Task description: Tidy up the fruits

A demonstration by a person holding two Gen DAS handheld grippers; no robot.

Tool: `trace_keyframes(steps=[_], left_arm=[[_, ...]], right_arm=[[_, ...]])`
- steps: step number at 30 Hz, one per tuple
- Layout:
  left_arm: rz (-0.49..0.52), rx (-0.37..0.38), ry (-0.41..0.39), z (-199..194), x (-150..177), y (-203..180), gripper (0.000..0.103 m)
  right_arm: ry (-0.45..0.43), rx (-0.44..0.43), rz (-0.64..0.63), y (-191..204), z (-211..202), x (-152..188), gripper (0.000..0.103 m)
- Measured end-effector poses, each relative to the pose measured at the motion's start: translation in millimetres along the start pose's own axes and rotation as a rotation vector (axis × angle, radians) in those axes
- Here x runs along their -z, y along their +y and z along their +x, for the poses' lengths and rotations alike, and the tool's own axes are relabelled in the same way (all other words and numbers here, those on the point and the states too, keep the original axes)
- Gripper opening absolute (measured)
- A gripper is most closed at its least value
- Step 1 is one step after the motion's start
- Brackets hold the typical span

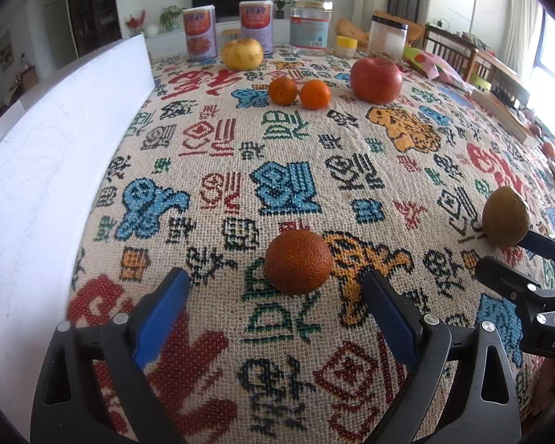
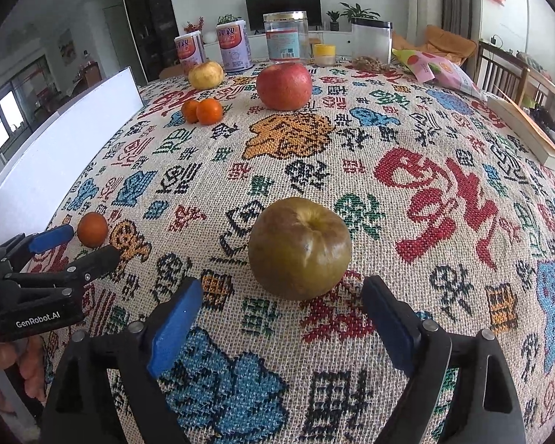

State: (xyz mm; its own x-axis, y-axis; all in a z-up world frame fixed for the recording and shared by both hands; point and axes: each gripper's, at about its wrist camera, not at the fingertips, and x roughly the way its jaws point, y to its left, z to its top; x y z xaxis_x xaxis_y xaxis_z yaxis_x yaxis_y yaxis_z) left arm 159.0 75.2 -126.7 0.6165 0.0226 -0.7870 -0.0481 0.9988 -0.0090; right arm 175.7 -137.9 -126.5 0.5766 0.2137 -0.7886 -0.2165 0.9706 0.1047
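1. A dark orange (image 1: pixel 298 262) lies on the patterned tablecloth (image 1: pixel 314 155) near its front edge, just ahead of the left gripper (image 1: pixel 275 288), whose blue-padded jaws are spread wide, gripping nothing.
2. A brownish-green apple (image 2: pixel 299 248) sits just ahead of the right gripper (image 2: pixel 281 296), likewise spread and empty.
3. Toward the far edge: 2 small oranges (image 1: pixel 299 92) touching, a red apple (image 1: pixel 376 80), a yellow pear (image 1: pixel 241 53).
4. Behind them stand 2 cans (image 1: pixel 227 29) and 2 jars (image 1: pixel 347 29).
5. A white board (image 1: pixel 55 155) runs along the left edge.

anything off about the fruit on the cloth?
The brownish-green apple in front of the right gripper looks discolored and bruised, with wrinkled skin around the stem dip. The red apple and the others look sound.
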Motion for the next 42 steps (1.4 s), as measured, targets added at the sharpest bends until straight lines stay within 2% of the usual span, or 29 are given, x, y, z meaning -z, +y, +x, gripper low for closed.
trace_keyframes(steps=[7,12,13,16,17,18,19,20,21,23,25,26,28,30,32,35,38,40,42], left_arm=[[-0.018,0.042,-0.005,-2.3,0.1,3.6,0.095],[-0.024,0.160,0.057,-6.4,-6.6,15.6,0.094],[-0.029,0.167,0.067,-7.1,-7.7,16.5,0.092],[0.058,0.099,0.078,-5.6,-10.8,1.5,0.063],[0.092,0.069,0.076,-3.7,-11.4,-5.0,0.057],[0.104,0.054,0.068,-2.8,-12.0,-8.5,0.056],[0.099,0.057,0.066,-2.2,-13.1,-10.1,0.050],[0.089,0.061,0.065,-1.7,-14.3,-10.9,0.037],[0.078,0.062,0.062,-2.1,-15.6,-9.0,0.030],[0.055,0.065,0.062,-2.6,-16.4,-4.8,0.029],[0.022,0.075,0.061,-7.8,-14.8,3.8,0.028],[0.002,0.087,0.058,-13.9,-13.8,8.9,0.028],[-0.051,0.132,0.046,-36.5,-12.3,21.3,0.028],[-0.096,0.207,0.016,-70.8,-11.9,32.8,0.028],[-0.124,0.270,-0.026,-111.3,-11.6,44.9,0.028],[-0.165,0.297,-0.104,-170.0,-10.8,73.5,0.028],[-0.219,0.197,-0.190,-211.3,-8.6,118.9,0.028],[-0.273,0.112,-0.188,-216.9,-6.2,156.5,0.028],[-0.339,0.016,-0.144,-206.0,0.9,193.4,0.028]], right_arm=[[0.011,-0.016,-0.011,2.5,1.7,0.1,0.097],[-0.006,-0.049,0.026,-4.3,-2.1,0.5,0.097],[-0.014,-0.066,0.048,-8.6,-3.7,0.7,0.097],[-0.022,-0.135,0.139,-24.2,-6.4,-1.2,0.097],[-0.009,-0.157,0.164,-28.2,-6.2,-4.3,0.097],[0.018,-0.168,0.178,-30.3,-4.8,-8.7,0.097],[0.046,-0.171,0.179,-30.3,-3.9,-14.4,0.096],[0.065,-0.168,0.170,-29.3,-4.1,-21.0,0.094],[0.078,-0.164,0.155,-27.2,-4.4,-27.3,0.092],[0.118,-0.160,0.132,-21.3,-1.1,-39.5,0.087],[0.208,-0.119,0.122,-16.9,11.3,-45.7,0.068],[0.244,-0.093,0.130,-17.8,16.0,-44.9,0.049],[0.245,-0.078,0.144,-17.6,12.0,-43.6,0.048],[0.229,-0.115,0.180,-13.4,-1.5,-42.7,0.048],[0.212,-0.205,0.179,4.8,-19.7,-48.0,0.048],[0.208,-0.327,0.050,64.4,-46.4,-59.8,0.048],[0.207,-0.447,-0.130,141.6,-73.3,-60.7,0.048],[0.191,-0.517,-0.236,191.3,-89.0,-58.8,0.048],[0.183,-0.582,-0.315,236.6,-96.1,-57.0,0.048]])
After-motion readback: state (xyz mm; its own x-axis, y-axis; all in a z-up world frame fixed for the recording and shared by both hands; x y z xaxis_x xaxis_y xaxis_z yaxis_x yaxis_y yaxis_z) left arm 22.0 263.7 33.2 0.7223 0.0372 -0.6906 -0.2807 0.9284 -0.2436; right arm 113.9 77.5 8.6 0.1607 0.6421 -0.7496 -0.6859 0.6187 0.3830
